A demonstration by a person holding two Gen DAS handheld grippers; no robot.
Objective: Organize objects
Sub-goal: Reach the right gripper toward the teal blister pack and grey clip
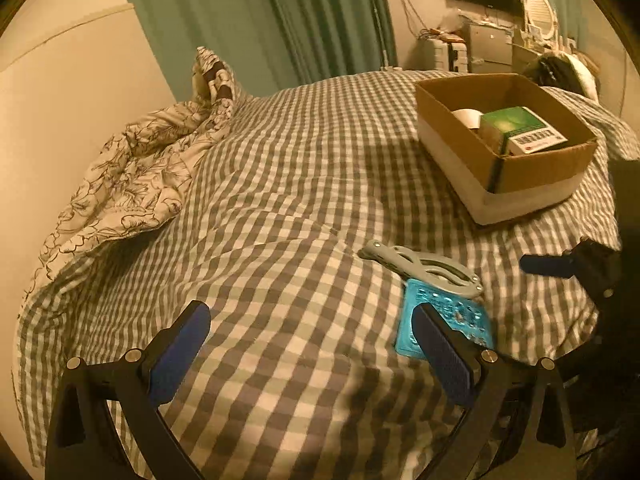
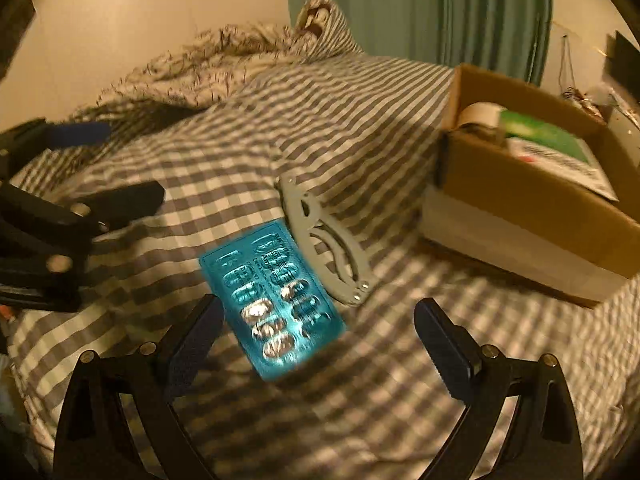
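Observation:
A blue blister pack of pills (image 2: 274,302) lies on the checked bedspread, also in the left wrist view (image 1: 444,320). A grey folding tool (image 2: 326,244) lies beside it, touching its far edge, and shows in the left wrist view (image 1: 424,268). A cardboard box (image 2: 532,200) stands to the right and holds a white tape roll (image 1: 468,118) and a green box (image 1: 520,130). My right gripper (image 2: 320,332) is open and empty, just short of the blister pack. My left gripper (image 1: 312,332) is open and empty, left of the pack.
A crumpled floral quilt (image 1: 132,184) lies at the far left of the bed by the wall. Green curtains (image 1: 280,20) hang behind. The bed edge drops off at the right, past the cardboard box (image 1: 520,168).

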